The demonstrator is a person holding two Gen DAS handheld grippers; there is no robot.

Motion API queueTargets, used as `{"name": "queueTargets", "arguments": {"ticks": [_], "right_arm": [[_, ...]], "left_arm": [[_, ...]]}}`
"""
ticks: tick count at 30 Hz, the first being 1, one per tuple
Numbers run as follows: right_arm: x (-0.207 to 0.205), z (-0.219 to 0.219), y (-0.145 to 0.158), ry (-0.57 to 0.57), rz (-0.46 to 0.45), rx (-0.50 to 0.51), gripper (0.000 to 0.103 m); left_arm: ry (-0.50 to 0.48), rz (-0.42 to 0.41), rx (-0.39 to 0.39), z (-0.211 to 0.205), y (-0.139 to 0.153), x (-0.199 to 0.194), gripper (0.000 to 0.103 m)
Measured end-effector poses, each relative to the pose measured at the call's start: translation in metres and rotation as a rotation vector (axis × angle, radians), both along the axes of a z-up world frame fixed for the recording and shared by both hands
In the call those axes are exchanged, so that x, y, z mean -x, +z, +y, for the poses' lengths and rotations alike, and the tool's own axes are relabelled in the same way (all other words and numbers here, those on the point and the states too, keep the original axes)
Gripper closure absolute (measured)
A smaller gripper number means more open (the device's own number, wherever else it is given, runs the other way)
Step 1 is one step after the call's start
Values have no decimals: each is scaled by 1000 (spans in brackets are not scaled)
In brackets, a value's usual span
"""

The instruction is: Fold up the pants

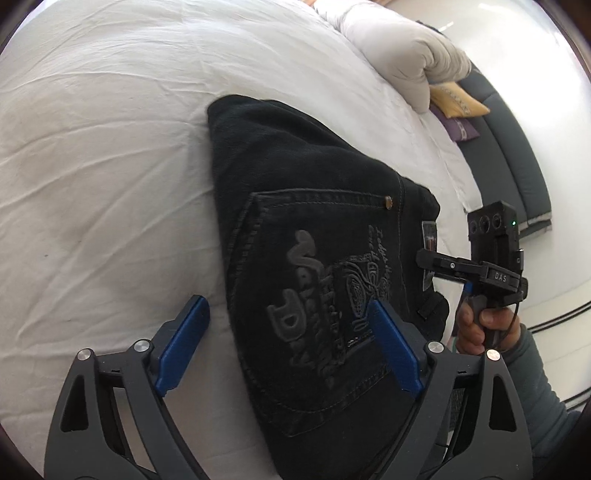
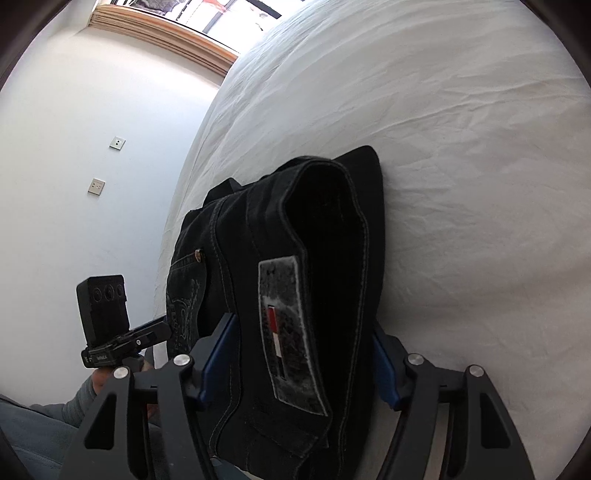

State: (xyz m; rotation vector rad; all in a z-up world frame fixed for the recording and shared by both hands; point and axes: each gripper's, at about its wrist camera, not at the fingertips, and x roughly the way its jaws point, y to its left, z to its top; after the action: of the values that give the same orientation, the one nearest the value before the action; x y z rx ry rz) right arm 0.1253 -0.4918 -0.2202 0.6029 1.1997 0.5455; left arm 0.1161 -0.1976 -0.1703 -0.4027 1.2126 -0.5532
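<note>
Fingers (image 1: 183, 345) of the left gripper (image 1: 288, 343) stand spread over the folded pants (image 1: 295, 206) on the bed (image 1: 110, 166); the right gripper (image 2: 299, 363) straddles the waistband, spread, not pinching. Dragging either tool away could catch the denim and undo the fold.

I am working in a bedroom of a home: a wide bed (image 1: 110, 147) under a creased white sheet fills both views, with a bunched pale duvet (image 1: 402, 55) at my one o'clock. Beyond it at two o'clock sit a yellow cushion (image 1: 456, 99) and a purple one (image 1: 461, 127). From the right wrist, a wood-trimmed window (image 2: 166, 29) shows at eleven o'clock, two wall sockets (image 2: 117, 142) at nine.
</note>
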Motion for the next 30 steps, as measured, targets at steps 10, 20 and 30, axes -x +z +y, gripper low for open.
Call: {"name": "queueTargets", "arguments": {"ticks": [10,20,30], "right_arm": [[15,22,26,-32,-35,186,77],[-8,57,109,15,-246,272,83],[-121,88,91,29,-267,234,83]], "left_arm": [[-56,-62,-67,-34,16,3,78],[11,-211,-63,7,91,-22,83],[68,-224,-169,65,74,-117,83]]}}
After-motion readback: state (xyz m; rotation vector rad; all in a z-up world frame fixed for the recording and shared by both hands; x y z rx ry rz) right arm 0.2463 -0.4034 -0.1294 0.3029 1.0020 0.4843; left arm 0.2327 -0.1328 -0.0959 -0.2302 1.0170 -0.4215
